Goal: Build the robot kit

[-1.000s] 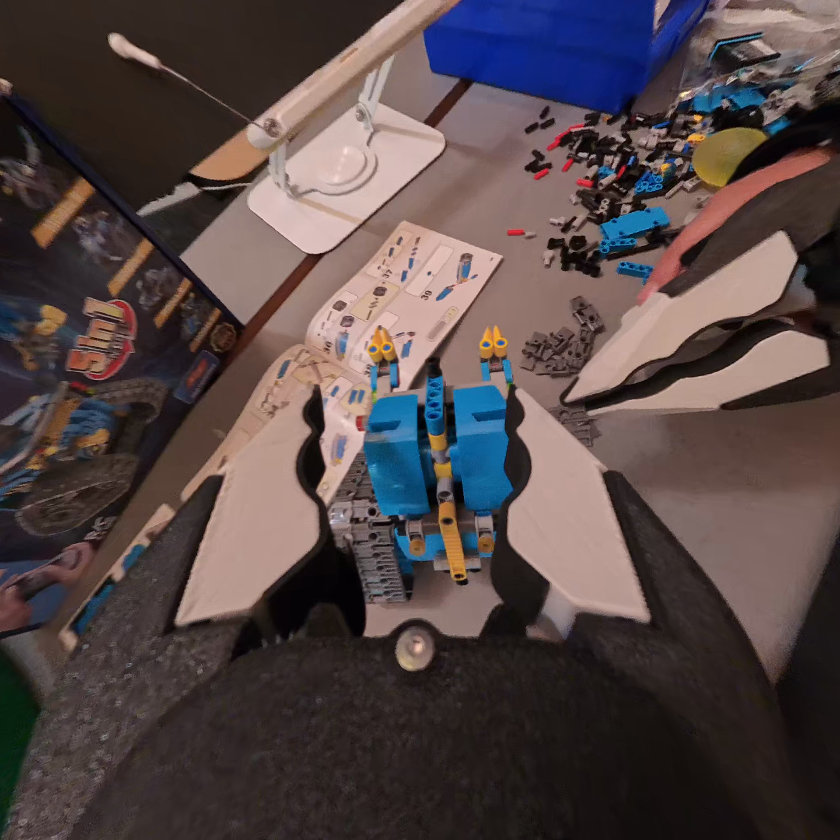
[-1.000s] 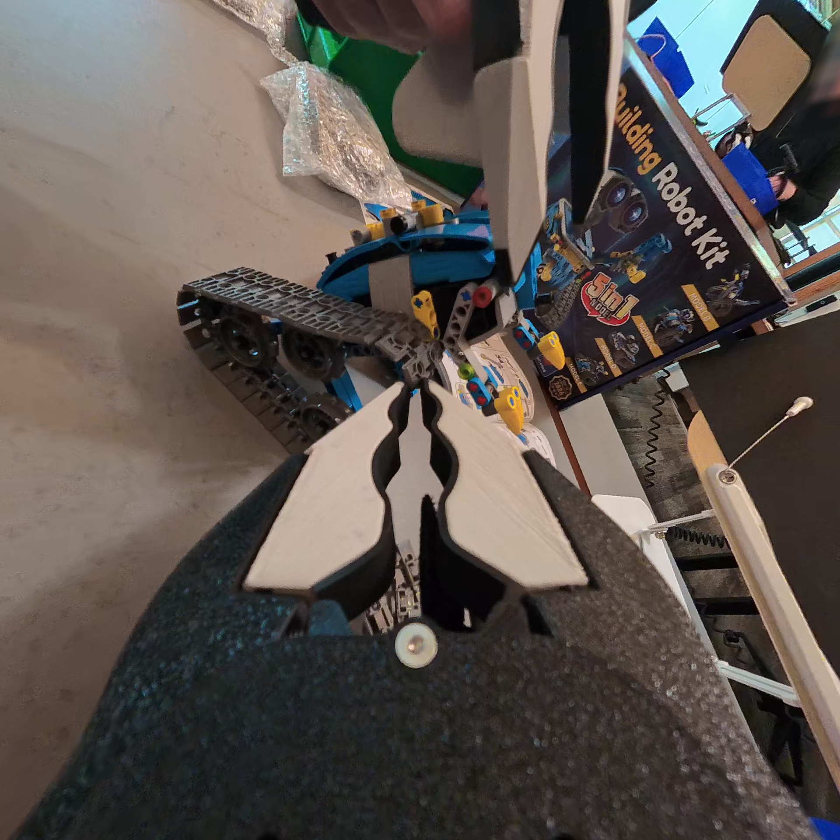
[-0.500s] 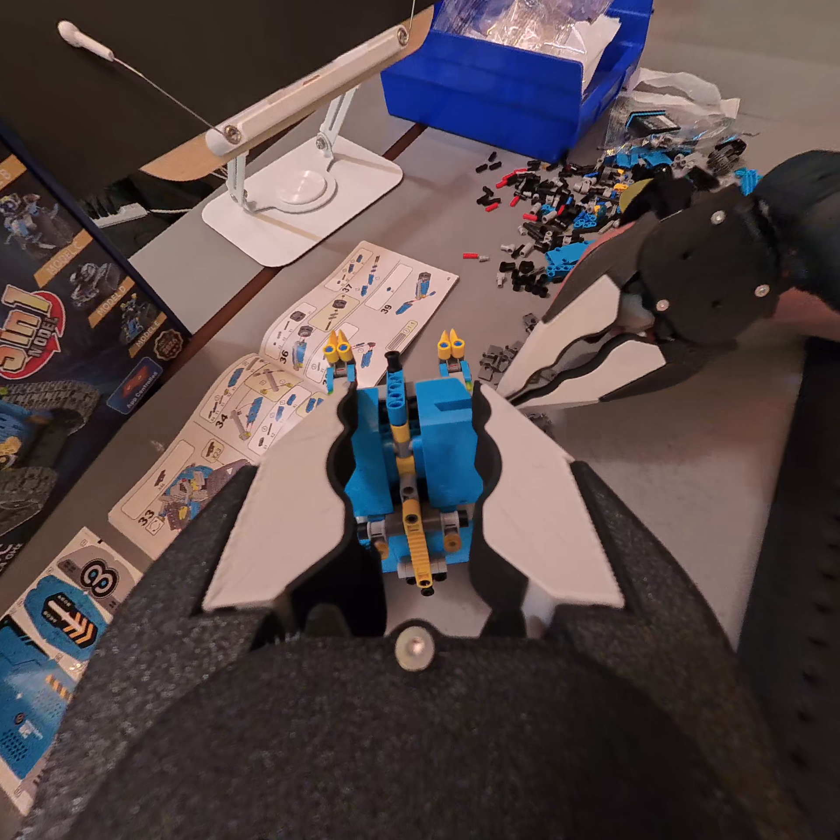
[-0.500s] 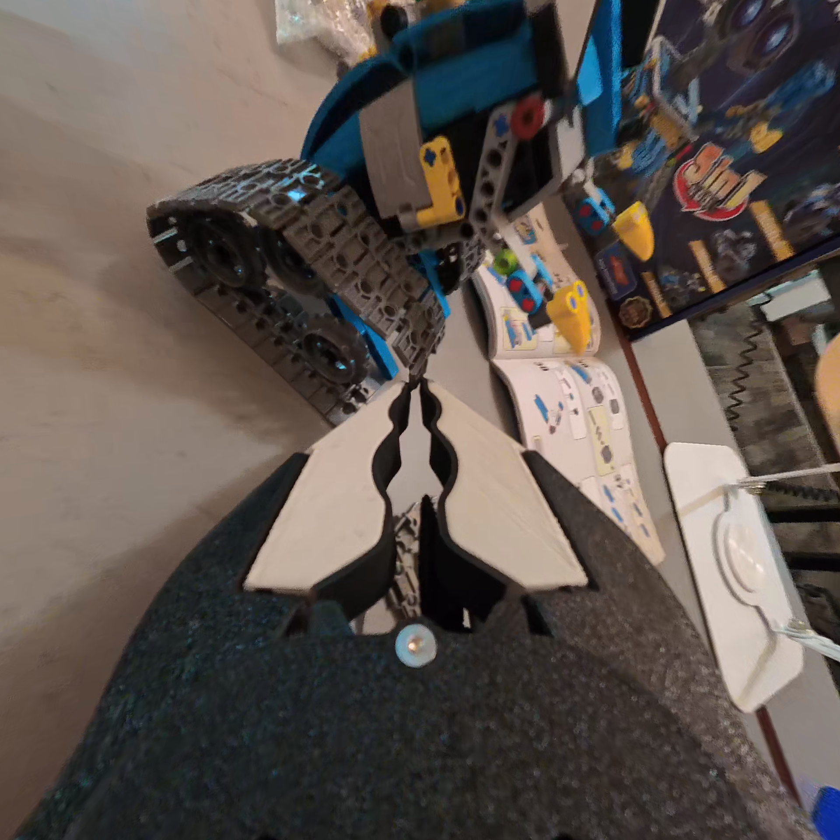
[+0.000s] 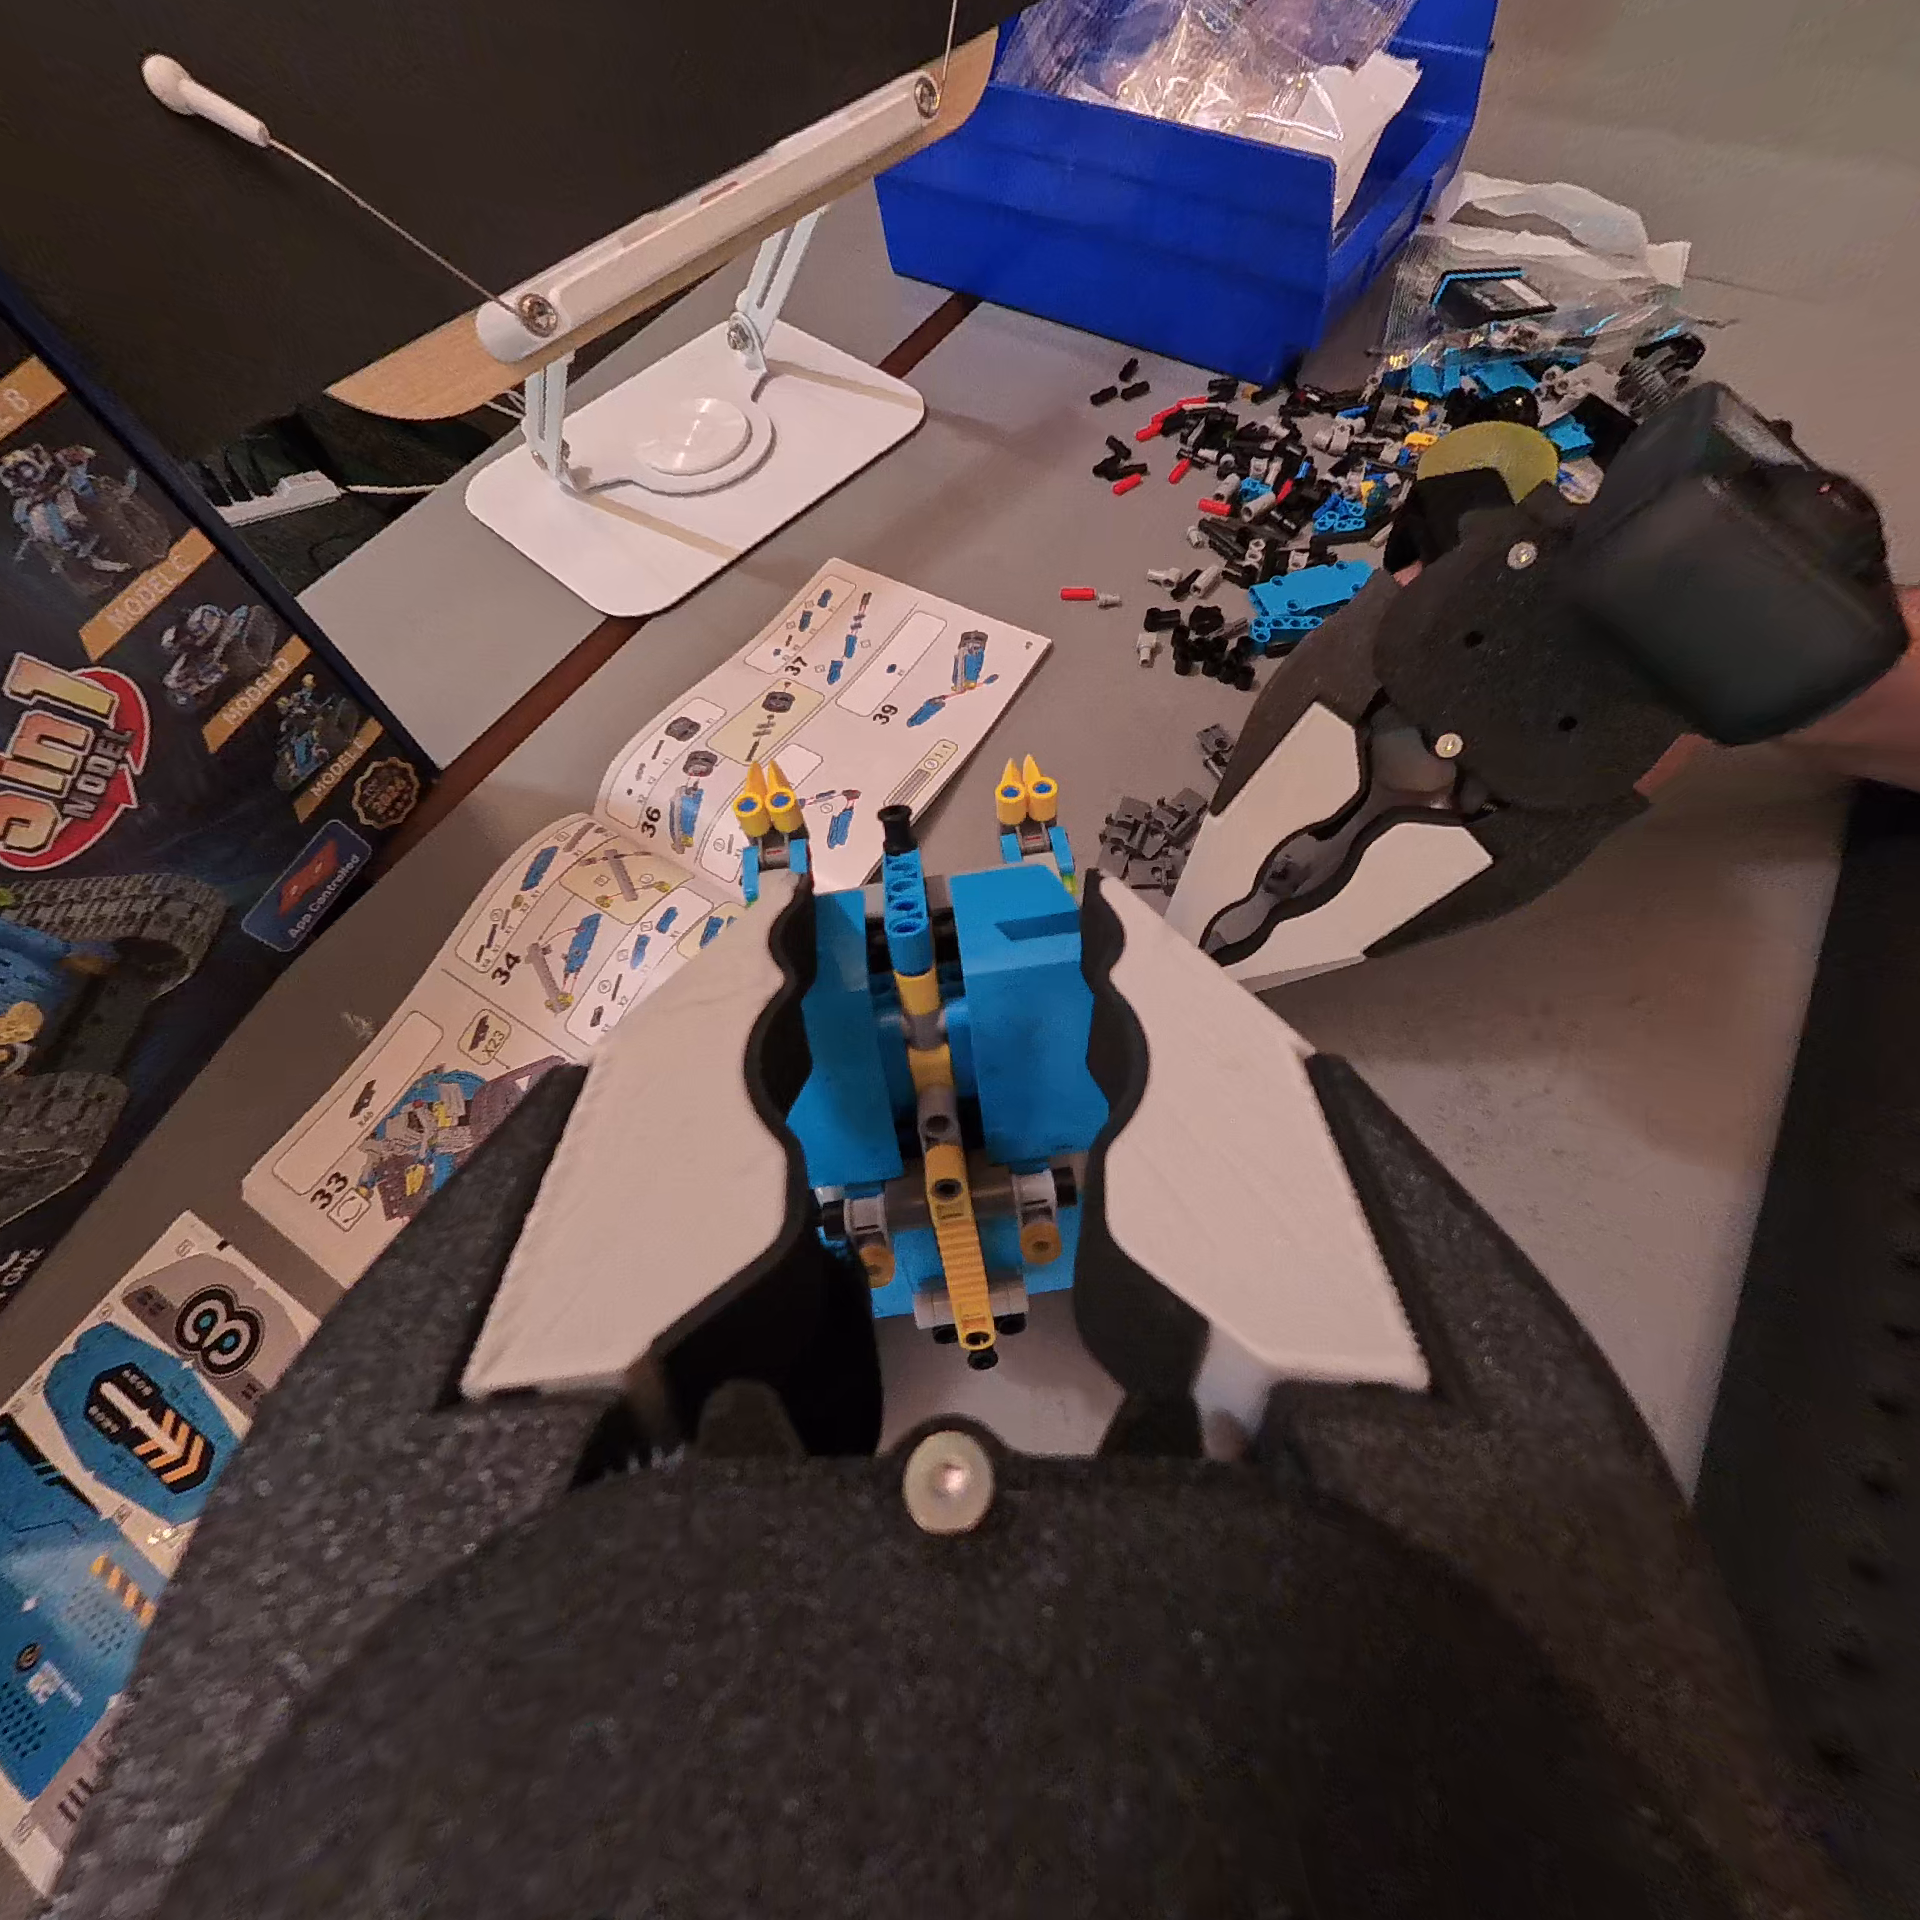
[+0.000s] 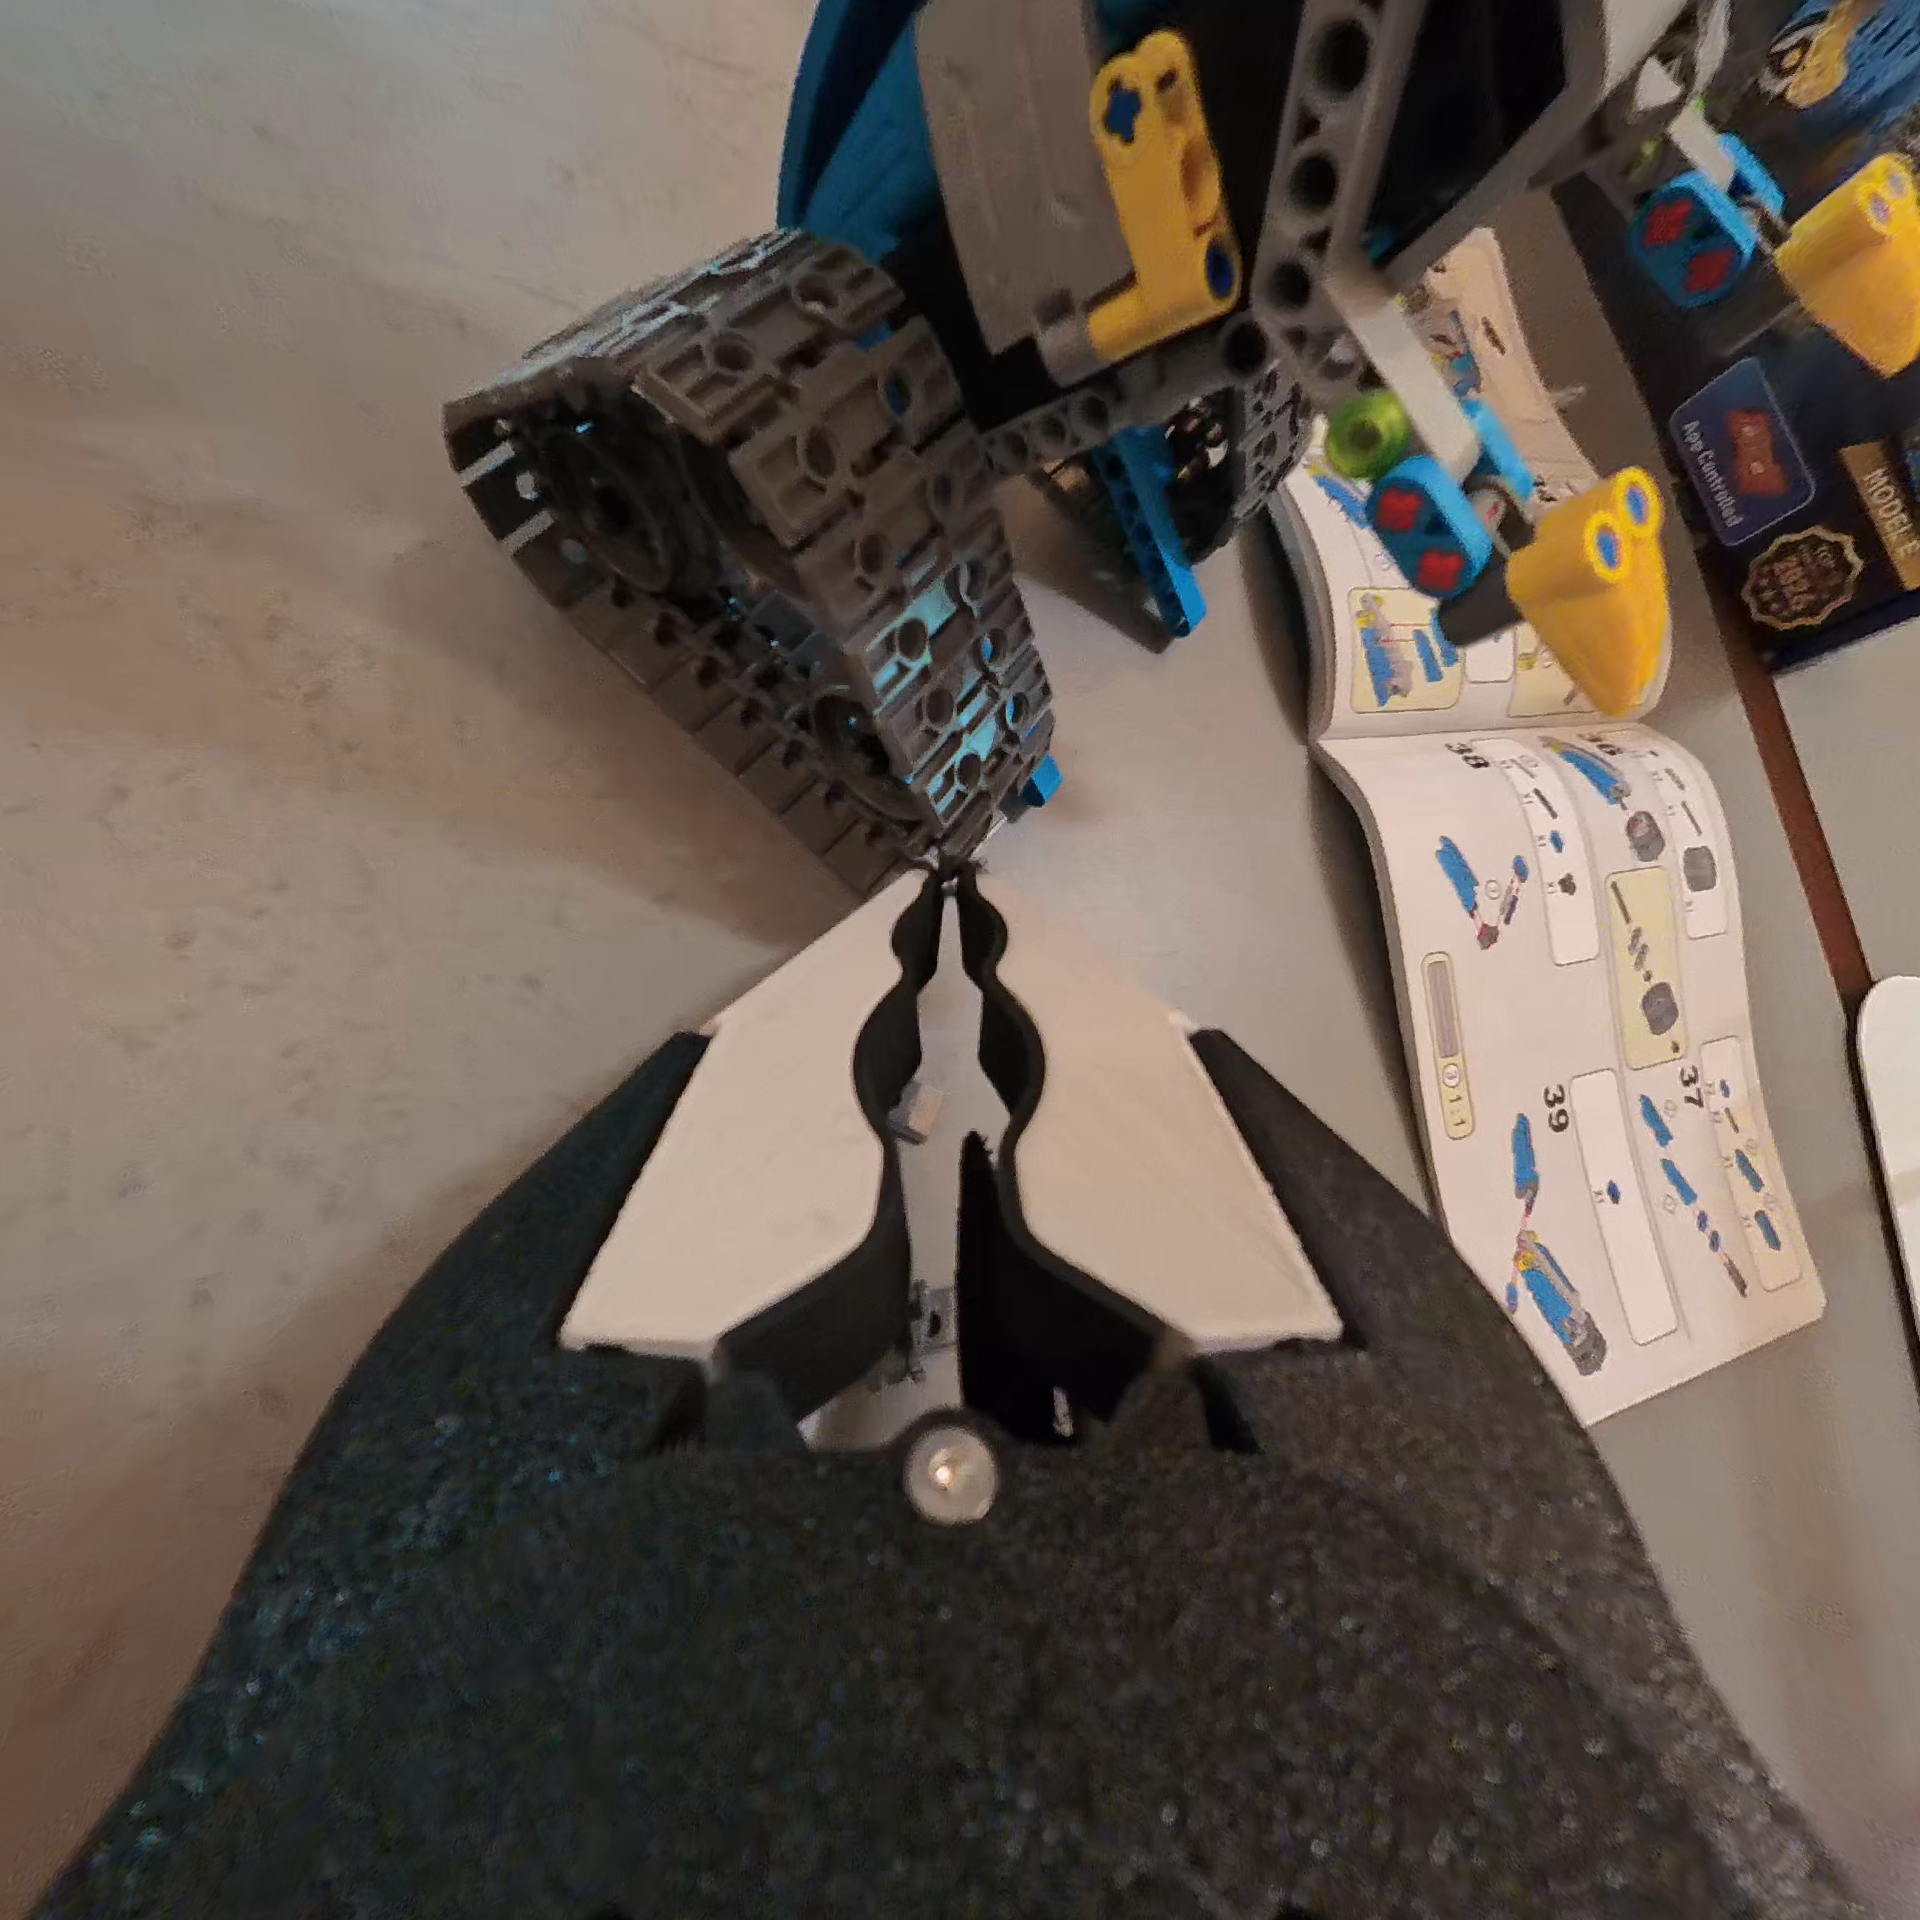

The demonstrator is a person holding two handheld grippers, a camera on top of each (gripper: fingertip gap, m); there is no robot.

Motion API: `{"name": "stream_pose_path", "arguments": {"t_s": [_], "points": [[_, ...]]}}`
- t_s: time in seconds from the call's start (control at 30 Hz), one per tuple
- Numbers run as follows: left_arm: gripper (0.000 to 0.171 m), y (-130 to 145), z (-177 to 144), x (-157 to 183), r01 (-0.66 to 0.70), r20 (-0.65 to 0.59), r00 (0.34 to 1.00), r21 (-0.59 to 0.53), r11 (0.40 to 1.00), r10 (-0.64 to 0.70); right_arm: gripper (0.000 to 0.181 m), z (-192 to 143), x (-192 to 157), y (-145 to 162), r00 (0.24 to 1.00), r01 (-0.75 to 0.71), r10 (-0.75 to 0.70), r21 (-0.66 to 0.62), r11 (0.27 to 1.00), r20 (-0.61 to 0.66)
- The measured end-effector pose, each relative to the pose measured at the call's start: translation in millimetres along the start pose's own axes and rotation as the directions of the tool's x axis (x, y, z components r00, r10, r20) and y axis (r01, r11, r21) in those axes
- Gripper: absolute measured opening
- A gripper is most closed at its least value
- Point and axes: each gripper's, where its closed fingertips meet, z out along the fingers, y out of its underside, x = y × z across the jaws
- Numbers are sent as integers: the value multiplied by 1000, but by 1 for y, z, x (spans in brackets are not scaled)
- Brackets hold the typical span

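A blue, grey and yellow brick-built tracked vehicle [image 5: 940, 1049] is clamped between the two white fingers of the left gripper [image 5: 943, 899], which press against its blue sides. The jaws are spread about as wide as the model's body. Two yellow-tipped prongs stick out past the fingertips, over an open instruction booklet [image 5: 727, 831] lying on the grey table [image 5: 1507, 1091].

In the right wrist view, the right gripper [image 6: 951, 883] is seen with its jaws almost closed, the tips nearly touching. Whether anything is pinched at the tips cannot be told. The tips sit right at the lower end of the model's grey tread [image 6: 831, 540], touching or just short of it. In the left wrist view the right gripper appears to the right of the model, tips down near the table, beside a few loose grey tread links [image 5: 1153, 836].

Farther back lie a scatter of small black, blue and red parts [image 5: 1278, 499], a blue bin [image 5: 1143, 208], a white lamp base [image 5: 696, 457] and, at the left, the dark kit box [image 5: 156, 727].
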Motion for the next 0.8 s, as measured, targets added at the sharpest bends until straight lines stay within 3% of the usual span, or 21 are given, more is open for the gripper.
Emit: {"name": "stream_pose_path", "arguments": {"t_s": [0.13, 0.2, 0.3, 0.37, 0.43, 0.47, 0.57, 0.7, 0.8], "points": [[51, 0, 0, 0, 3, 1, 1000, 5, 1000, -3, 2, 2, -2, 2, 999, -27, 27, -4, 1000, 27], [51, 0, 0, 0, 4, -1, 1000, 7, 1000, -4, 0, 9, 4, 23, 1000, -1, 1, -127, 992, -5], [51, 0, 0, 0, 6, 1, 1000, 11, 1000, -6, 0, 7, 0, 4, 999, -42, 42, 5, 999, 24], [51, -1, 0, 0, 0, 11, 1000, 14, 1000, 0, 0, 3, 5, 4, 994, -103, 103, 0, 995, 29], [51, -1, 0, 0, -10, 23, 1000, 17, 1000, 9, 0, -4, 10, 3, 997, -76, 76, 22, 997, 5], [51, -1, 1, -1, -9, 26, 1000, 18, 1000, 9, 2, -8, 8, 0, 999, -49, 48, 48, 998, 19], [51, -1, 2, 0, 9, 19, 1000, 16, 1000, -9, 35, -12, 6, -4, 1000, 13, -14, 89, 996, 11], [48, -1, 2, 1, 14, 16, 1000, 22, 1000, -14, 46, -6, -5, -19, 998, 59, -61, 152, 987, 6], [48, -1, 1, 1, 18, 13, 1000, 34, 999, -19, 43, 7, -14, -11, 996, 90, -91, 79, 993, 4]]}}
